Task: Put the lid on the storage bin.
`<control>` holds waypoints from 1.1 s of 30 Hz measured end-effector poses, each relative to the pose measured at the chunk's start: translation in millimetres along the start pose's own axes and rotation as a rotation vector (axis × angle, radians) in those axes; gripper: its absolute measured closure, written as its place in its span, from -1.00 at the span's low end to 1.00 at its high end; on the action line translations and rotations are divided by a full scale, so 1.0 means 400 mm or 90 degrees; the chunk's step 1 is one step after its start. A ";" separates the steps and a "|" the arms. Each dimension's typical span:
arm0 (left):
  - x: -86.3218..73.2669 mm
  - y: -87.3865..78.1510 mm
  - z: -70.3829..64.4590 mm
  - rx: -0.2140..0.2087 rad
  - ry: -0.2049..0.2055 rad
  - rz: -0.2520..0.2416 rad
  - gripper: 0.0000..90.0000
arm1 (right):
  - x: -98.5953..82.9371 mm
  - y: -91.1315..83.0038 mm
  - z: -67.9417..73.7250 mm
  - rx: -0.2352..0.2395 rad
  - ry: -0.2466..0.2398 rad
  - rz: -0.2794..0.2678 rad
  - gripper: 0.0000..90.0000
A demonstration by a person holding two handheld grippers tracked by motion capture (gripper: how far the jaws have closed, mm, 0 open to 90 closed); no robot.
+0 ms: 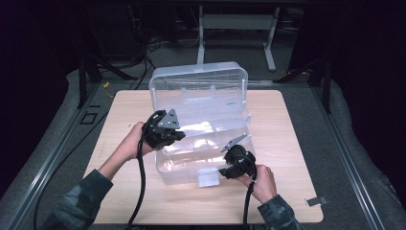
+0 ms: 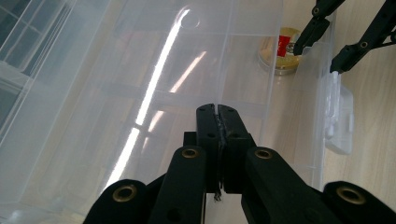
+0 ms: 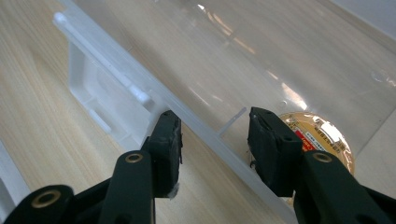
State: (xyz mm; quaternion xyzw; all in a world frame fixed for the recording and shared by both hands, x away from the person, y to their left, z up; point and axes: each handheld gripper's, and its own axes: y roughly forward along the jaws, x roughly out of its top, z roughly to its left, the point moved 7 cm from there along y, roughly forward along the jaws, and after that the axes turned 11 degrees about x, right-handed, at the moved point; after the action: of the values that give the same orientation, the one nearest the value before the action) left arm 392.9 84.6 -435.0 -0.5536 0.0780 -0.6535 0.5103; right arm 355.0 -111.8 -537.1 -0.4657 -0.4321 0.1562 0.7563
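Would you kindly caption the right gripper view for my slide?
Open right tongs straddle the front wall of a clear plastic organizer box, beside its latch, with a tape roll inside.

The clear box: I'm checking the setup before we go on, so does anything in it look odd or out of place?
Nothing looks damaged or spilled. The clear box sits open on the table, lid up, with a single tape roll in one corner compartment near the right claw.

The box (image 1: 201, 96) was clear plastic with a whitish latch (image 1: 208, 178); inside it lay a gold-rimmed roll (image 3: 322, 135) with a red-and-white label. Beneath it, the table (image 1: 277, 124) was pale wood-grain.
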 end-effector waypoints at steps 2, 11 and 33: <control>-0.002 0.000 -0.002 0.003 -0.004 -0.003 0.98 | 0.001 0.000 0.000 0.005 0.002 -0.002 0.22; -0.007 -0.004 -0.015 0.014 0.003 -0.003 0.98 | -0.004 -0.006 -0.004 0.021 0.005 -0.028 0.18; -0.020 -0.011 -0.039 0.020 -0.002 -0.005 0.95 | -0.065 -0.200 -0.040 -0.006 0.044 -0.124 -0.12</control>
State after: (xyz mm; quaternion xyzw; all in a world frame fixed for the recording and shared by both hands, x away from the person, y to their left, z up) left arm 376.8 85.7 -443.1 -0.5468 0.0645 -0.6556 0.5167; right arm 339.7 -178.9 -486.4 -0.4304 -0.4499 0.0637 0.7799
